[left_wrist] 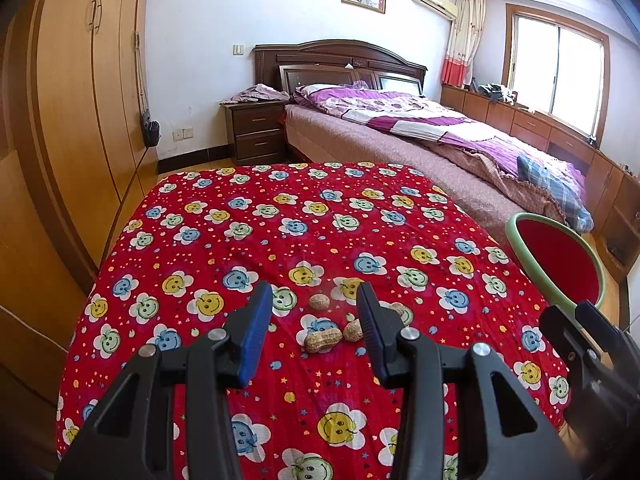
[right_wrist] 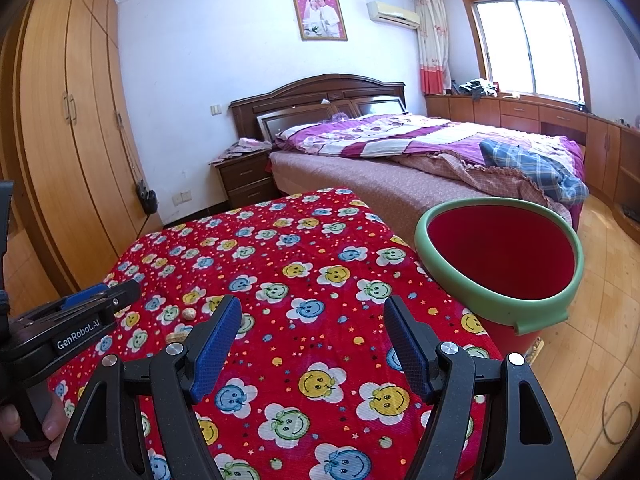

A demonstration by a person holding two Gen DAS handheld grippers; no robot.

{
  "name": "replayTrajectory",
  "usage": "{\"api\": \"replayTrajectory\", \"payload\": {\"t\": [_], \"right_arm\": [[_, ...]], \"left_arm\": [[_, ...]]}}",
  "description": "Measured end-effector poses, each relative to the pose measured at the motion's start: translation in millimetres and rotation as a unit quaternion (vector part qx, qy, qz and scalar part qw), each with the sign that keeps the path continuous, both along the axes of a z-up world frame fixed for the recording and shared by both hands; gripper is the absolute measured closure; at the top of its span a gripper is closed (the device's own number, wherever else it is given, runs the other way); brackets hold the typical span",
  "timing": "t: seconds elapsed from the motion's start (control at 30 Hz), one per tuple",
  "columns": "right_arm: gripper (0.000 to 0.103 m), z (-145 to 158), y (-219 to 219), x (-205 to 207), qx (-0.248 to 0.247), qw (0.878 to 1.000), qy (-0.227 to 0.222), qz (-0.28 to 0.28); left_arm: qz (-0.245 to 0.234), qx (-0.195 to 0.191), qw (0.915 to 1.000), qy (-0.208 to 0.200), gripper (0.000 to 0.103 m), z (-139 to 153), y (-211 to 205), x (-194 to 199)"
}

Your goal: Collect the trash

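Observation:
Several peanut shells lie on a red cloth printed with smiling flowers. A long shell and a half shell sit just ahead of my left gripper, and a round shell lies by its fingertips. The left gripper's blue pads stand apart and touch nothing. In the right wrist view two shells show beside the left gripper. My right gripper hovers open over bare cloth, left of a red bin with a green rim.
The bin stands off the cloth's right edge, on a wooden floor. A bed lies behind, a nightstand beside it and a wardrobe along the left. A hand holds the left gripper.

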State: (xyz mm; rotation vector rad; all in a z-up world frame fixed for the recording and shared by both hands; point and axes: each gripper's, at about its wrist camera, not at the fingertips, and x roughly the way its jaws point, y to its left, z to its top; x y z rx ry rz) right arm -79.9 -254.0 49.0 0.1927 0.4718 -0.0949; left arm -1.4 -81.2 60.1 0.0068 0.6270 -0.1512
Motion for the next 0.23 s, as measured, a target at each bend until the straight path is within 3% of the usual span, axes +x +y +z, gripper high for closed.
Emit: {"api": "replayTrajectory", "payload": {"t": [0.23], "right_arm": [[0.028,-0.5,0.4,-0.9,0.001,1.0,0.001,0.0]], "left_arm": [[0.0,0.0,1.0,0.0,0.059,0.6,0.4,0.0]]}}
